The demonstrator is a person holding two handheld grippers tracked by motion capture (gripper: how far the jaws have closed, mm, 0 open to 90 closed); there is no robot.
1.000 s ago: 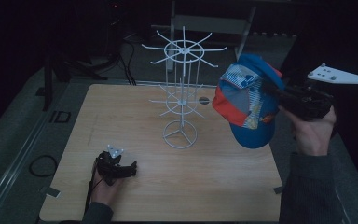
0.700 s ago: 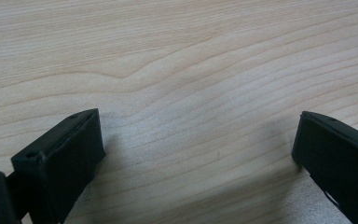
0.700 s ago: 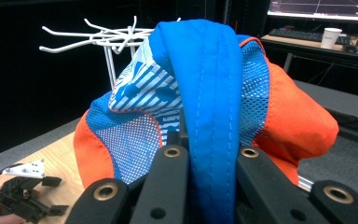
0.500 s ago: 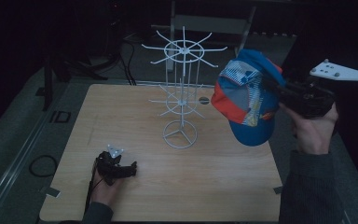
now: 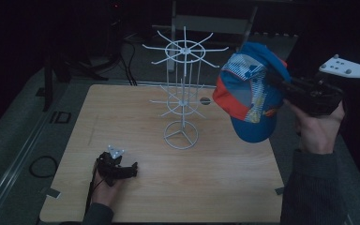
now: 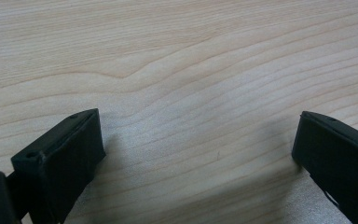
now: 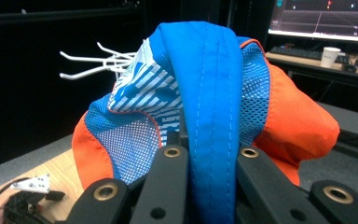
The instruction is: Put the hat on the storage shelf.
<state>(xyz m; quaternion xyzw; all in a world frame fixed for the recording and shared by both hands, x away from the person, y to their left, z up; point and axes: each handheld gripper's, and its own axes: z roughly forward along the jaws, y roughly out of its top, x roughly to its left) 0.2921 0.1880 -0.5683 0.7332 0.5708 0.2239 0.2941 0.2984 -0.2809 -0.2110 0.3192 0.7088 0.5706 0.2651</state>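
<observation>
In the high view, our right gripper [image 5: 281,83] holds a blue, orange and white fabric cap [image 5: 251,96] in the air right of the white wire display rack [image 5: 183,93], while our left gripper [image 5: 130,171] rests on the pale wooden table [image 5: 225,187]. The left gripper view shows its jaws spread wide over bare wood. In the right gripper view our jaws clamp tight on the cap's blue strap [image 7: 212,116].
</observation>
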